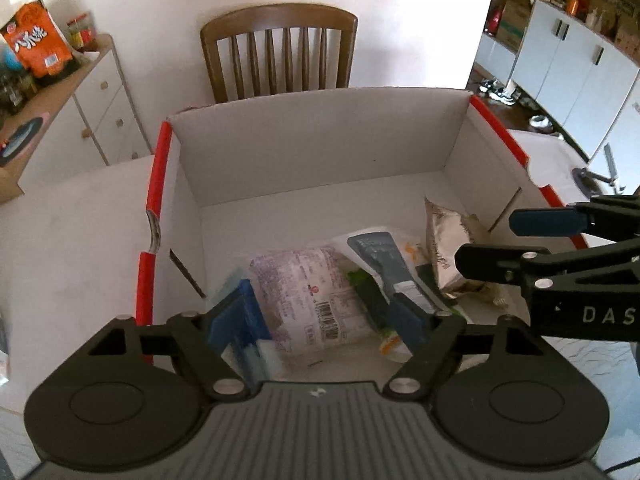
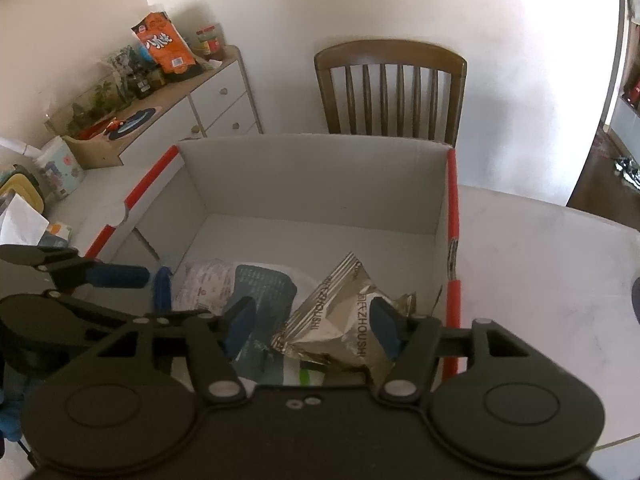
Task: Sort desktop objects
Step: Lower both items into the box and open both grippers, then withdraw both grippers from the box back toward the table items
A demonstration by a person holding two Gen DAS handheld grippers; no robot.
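Note:
A white cardboard box (image 1: 320, 140) (image 2: 320, 180) with red edges stands on the white table. Three packets lie on its floor: a pale purple packet (image 1: 308, 292) (image 2: 204, 284) with a barcode, a blue-grey and white packet (image 1: 380, 260) (image 2: 264, 292), and a foil snack bag (image 1: 444, 240) (image 2: 336, 320) at the right. My left gripper (image 1: 320, 316) (image 2: 140, 284) hangs open over the purple packet, its pads clear of it. My right gripper (image 2: 312, 326) (image 1: 486, 242) is open with the foil bag lying loose between its blue pads.
A wooden chair (image 1: 280, 52) (image 2: 392, 88) stands behind the box. A sideboard (image 2: 216, 92) at the left carries an orange snack bag (image 1: 36, 40) (image 2: 164, 44) and jars. Bare table (image 2: 540, 260) lies right of the box; tins and tissue (image 2: 24, 216) sit at its left.

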